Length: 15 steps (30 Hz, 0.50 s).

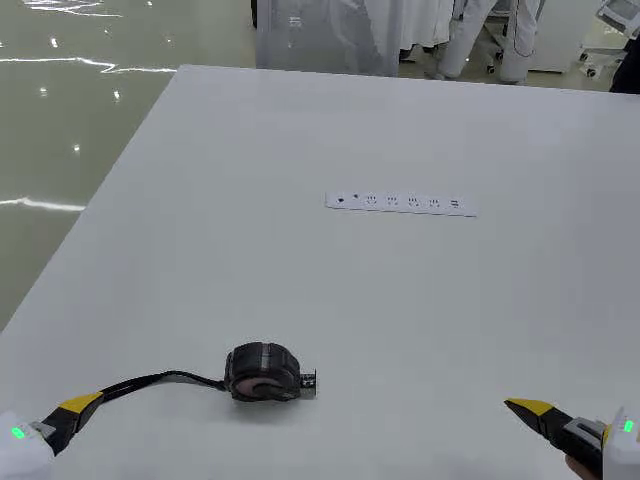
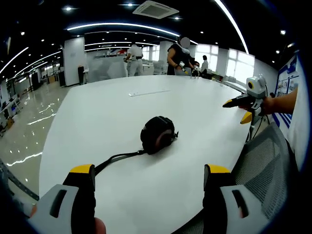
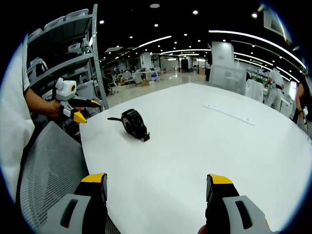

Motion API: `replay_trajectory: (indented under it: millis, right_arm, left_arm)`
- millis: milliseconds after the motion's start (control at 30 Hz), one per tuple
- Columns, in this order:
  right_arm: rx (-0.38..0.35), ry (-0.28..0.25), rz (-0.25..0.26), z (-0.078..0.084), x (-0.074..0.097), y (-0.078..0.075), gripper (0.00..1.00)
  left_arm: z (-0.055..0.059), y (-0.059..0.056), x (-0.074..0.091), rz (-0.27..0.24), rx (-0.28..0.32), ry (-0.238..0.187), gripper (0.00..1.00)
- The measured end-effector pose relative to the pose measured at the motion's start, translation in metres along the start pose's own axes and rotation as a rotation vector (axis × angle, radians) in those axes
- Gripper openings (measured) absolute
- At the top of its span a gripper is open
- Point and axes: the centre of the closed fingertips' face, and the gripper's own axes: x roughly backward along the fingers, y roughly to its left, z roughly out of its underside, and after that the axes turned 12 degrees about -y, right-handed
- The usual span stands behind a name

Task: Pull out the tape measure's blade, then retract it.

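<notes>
Tape measure (image 1: 263,372) untouched; left gripper (image 2: 150,169), right gripper (image 3: 159,178) splayed

The tape measure (image 1: 264,372) lies on the table (image 1: 300,150) near its front edge — the power strip (image 1: 400,202) well behind.

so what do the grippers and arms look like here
The left gripper and right gripper both have pale grey bodies, black jaws with yellow tips, and a small green light each. The person wears white short sleeves.
</notes>
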Motion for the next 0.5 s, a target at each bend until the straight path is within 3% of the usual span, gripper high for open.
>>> replay_trajectory:
  millis: [367,433,500]
  right_arm:
    - [-0.015,0.006,0.026,0.005,0.010,-0.006,0.84]
    - [-0.018,0.005,0.030,0.005,0.012,-0.007,0.83]
    - [-0.020,0.005,0.036,0.005,0.013,-0.010,0.83]
  left_arm:
    - [0.000,0.000,0.002,-0.004,0.031,-0.012,0.88]
    - [0.001,0.003,0.002,-0.018,0.010,-0.007,0.86]
    - [0.001,0.000,0.003,-0.006,0.033,-0.001,0.84]
